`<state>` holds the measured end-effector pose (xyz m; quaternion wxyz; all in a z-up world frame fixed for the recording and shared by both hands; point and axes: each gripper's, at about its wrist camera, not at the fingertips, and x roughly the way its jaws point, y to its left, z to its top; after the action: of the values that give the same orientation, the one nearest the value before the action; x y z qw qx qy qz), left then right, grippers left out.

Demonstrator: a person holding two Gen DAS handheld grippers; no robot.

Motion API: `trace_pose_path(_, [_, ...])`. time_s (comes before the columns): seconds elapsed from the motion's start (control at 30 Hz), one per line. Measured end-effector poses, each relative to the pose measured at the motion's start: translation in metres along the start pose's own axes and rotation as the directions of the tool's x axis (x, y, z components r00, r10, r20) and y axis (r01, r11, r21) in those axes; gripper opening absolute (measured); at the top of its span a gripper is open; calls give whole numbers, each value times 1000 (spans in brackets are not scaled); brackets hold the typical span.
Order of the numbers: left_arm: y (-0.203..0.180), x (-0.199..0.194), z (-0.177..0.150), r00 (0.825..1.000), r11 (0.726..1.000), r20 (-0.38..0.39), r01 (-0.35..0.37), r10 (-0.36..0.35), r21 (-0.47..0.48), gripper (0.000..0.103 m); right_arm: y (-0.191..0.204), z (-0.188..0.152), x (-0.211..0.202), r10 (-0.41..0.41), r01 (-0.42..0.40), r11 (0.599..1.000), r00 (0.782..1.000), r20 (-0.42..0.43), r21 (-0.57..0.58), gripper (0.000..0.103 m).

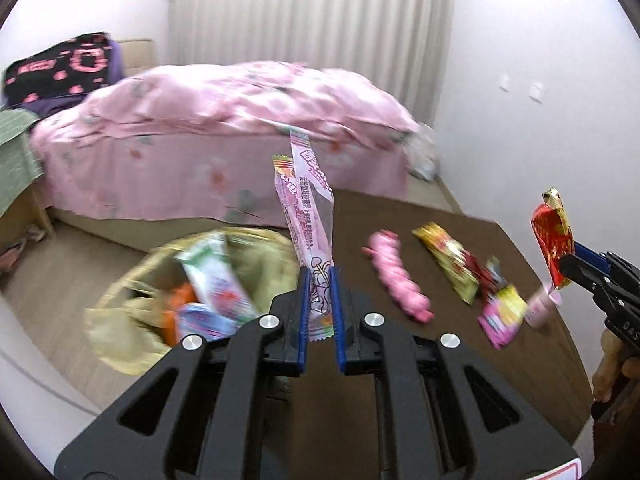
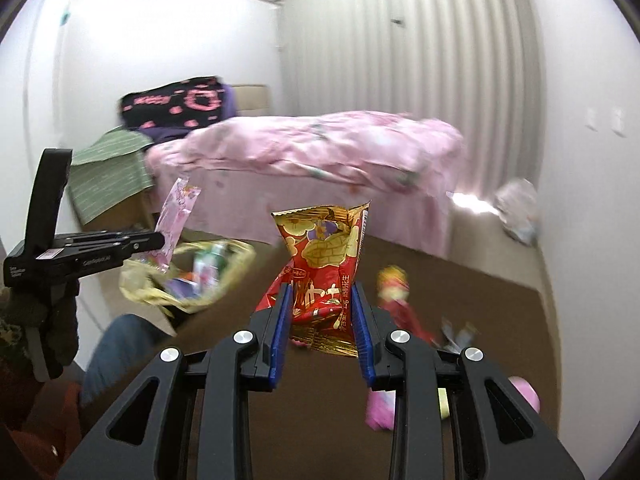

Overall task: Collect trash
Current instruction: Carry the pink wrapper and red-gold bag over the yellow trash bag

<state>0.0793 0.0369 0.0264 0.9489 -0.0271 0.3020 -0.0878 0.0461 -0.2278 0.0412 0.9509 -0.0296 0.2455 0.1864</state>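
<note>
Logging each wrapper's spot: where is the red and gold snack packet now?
The red and gold snack packet stands clamped in the right gripper, above the brown table, right of the trash bag.

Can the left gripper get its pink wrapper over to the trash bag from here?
Probably yes. The left gripper is shut on the pink wrapper, and the open yellow trash bag sits just beyond the table edge to its left, with nothing visible between.

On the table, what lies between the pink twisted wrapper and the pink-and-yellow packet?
In the left wrist view, a yellow-and-red snack wrapper lies between the pink twisted wrapper and the pink-and-yellow packet on the brown table.
</note>
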Motion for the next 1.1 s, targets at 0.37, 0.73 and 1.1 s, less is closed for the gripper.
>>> trace_pose_path(0.37, [97,-13,-4,986,960,51,-141,158,-242,10,79,56,80,169,-175,976,984,-61,-128,28])
trace_pose_path(0.73, [125,26,-19,990,922,6,-131,143,-364,10,97,54,172,270,-291,951,947,-177,-107,28])
trace_pose_path(1.1, [123,127,-58,955,942,-268,-199,125,-270,10,98,42,242,304,-338,938,909,-285,-75,28])
